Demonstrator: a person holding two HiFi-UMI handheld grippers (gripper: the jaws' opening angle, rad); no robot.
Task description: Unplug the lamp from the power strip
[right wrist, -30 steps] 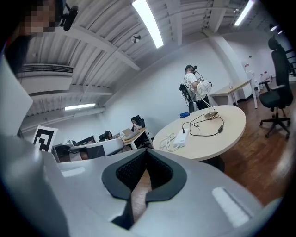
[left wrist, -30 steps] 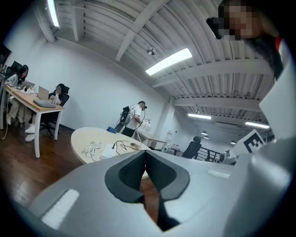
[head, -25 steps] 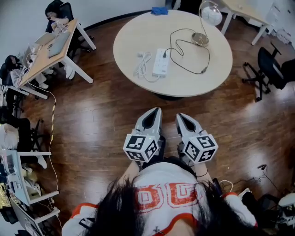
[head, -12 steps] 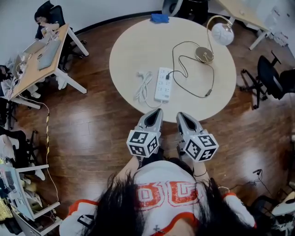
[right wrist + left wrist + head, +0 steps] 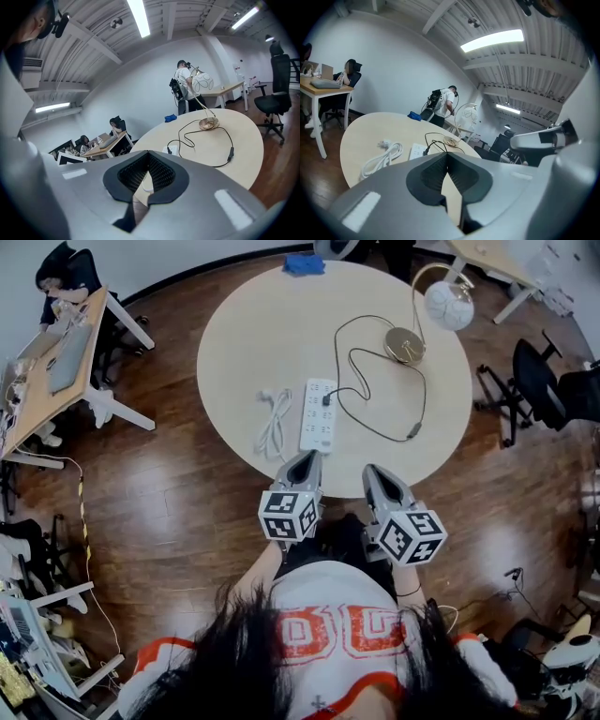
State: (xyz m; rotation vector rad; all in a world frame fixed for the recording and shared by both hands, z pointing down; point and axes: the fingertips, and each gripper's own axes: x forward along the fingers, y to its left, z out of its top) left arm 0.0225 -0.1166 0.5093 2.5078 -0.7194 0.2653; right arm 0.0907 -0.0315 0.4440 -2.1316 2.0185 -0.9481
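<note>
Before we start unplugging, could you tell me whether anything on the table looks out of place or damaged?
Nothing stands out: the lamp stands upright, its black cord loops to the power strip, and the white cable lies coiled beside it.

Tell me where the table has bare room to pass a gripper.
Widest bare patch: the table's far left, bordered by the blue cloth, white cord and power strip. A narrower band runs along the right rim outside the black cord. Crowded: between power strip and lamp base, where that cord loops.
</note>
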